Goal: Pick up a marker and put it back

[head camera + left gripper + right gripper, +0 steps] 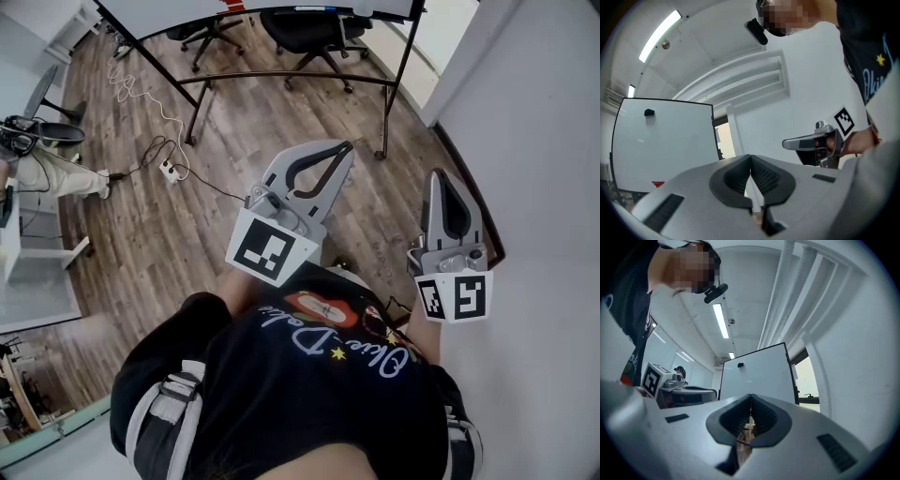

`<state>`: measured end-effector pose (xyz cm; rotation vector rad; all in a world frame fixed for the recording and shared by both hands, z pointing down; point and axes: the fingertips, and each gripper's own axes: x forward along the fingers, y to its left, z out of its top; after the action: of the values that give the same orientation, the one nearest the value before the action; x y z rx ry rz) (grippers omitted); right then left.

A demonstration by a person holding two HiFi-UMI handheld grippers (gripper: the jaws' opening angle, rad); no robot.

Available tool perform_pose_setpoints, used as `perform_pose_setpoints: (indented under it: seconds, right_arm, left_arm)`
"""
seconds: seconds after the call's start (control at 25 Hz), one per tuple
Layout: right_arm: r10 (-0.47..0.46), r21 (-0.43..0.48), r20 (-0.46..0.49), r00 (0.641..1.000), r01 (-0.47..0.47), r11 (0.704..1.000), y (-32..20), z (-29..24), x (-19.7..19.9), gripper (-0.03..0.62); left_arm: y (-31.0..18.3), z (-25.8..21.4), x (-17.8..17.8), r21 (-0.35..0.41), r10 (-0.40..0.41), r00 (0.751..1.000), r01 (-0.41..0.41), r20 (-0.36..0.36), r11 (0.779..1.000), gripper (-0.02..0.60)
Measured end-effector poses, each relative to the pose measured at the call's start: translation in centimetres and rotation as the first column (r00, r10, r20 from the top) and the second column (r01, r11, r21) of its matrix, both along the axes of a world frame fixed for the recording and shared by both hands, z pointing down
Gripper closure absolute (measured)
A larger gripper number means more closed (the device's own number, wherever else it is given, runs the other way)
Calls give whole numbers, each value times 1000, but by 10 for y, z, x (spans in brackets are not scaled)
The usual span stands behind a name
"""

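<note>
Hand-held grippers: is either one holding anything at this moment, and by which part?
Nothing is held. The left hand-held gripper and the right hand-held gripper both have their jaws shut together, with nothing between them.

An office. A whiteboard [754,376] stands near swivel chairs [302,30] on a wood floor [187,239]. Strip lights [721,320] run overhead.

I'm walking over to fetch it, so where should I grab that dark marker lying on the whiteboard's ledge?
Grip the dark marker around mid-barrel, coming from the front and slightly above. It seems to lie lengthwise along the ledge with the board behind it, so the jaws should straddle its thin width. It is tiny in the head view, so cap and tip are unclear. The left claw and right claw are shut; open one first.
</note>
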<state>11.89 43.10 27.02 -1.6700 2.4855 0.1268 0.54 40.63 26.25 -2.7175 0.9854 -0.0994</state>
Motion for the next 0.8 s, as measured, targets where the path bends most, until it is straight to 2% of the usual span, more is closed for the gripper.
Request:
perform_pose_setpoints:
  seconds: [0.36, 0.8]
  right_arm:
    - [4, -5, -5, 1000, -4, 1000, -23, 5, -4, 594]
    - [23, -31, -56, 998, -25, 999, -94, 6, -9, 594]
  left_arm:
    - [-27, 5, -2, -11, 11, 1000, -11, -28, 1000, 578]
    - [-109, 7, 0, -27, 51, 995, -53, -90, 998, 578]
